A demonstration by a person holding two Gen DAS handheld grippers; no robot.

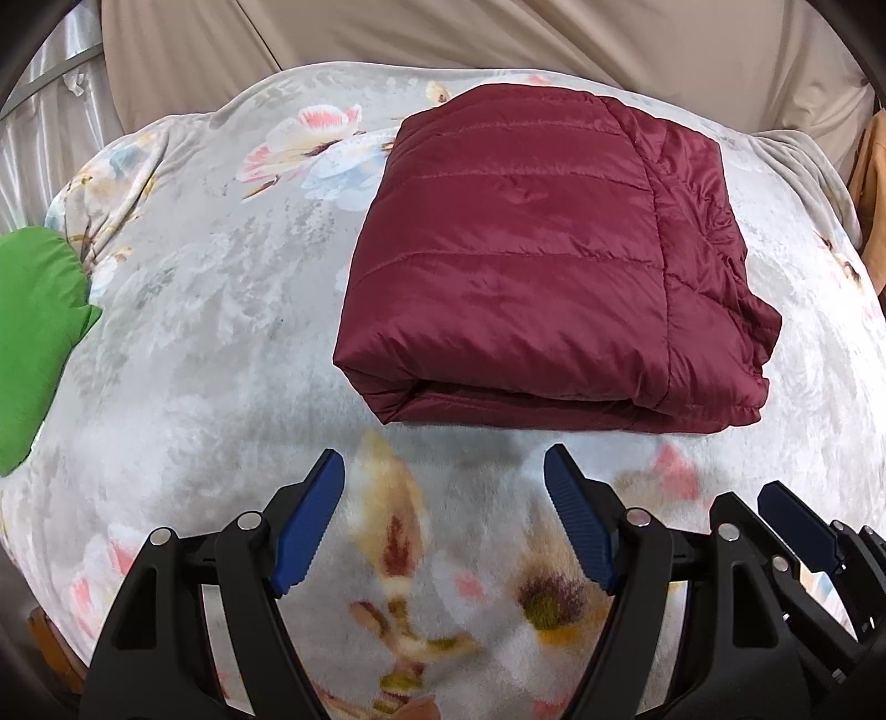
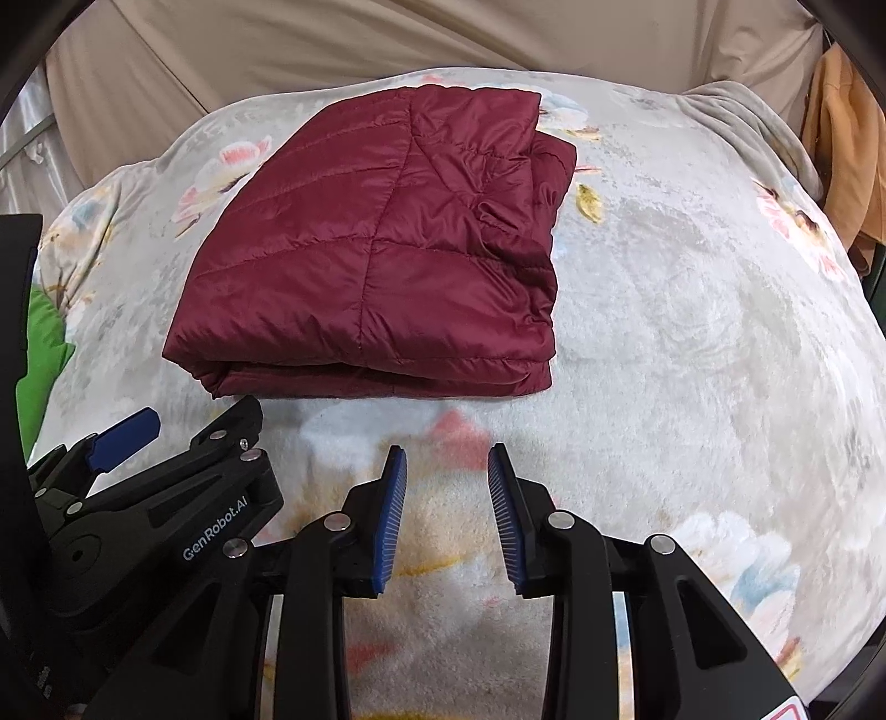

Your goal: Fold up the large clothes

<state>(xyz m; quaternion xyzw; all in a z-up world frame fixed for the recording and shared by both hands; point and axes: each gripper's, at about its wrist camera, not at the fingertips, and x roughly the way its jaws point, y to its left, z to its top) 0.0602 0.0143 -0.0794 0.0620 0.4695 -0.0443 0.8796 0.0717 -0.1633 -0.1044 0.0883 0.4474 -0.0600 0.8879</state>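
A dark red quilted jacket (image 1: 526, 266) (image 2: 376, 260) lies folded into a thick rectangle on a floral fleece blanket (image 1: 194, 332) (image 2: 692, 360), its folded edge toward me. My left gripper (image 1: 444, 454) hovers just short of that edge, jaws wide open over bare blanket. My right gripper (image 2: 447, 451) hangs beside it, open with a narrower gap and nothing between its blue pads. Each wrist view shows the other gripper at its side: the right one's fingers (image 1: 797, 520), and the left gripper (image 2: 202, 412). Neither touches the jacket.
A green garment (image 1: 33, 332) (image 2: 41, 343) lies at the blanket's left edge. An orange cloth (image 2: 841, 155) hangs at the far right. Beige fabric (image 1: 387, 33) rises behind the bed, with silvery drapes at far left.
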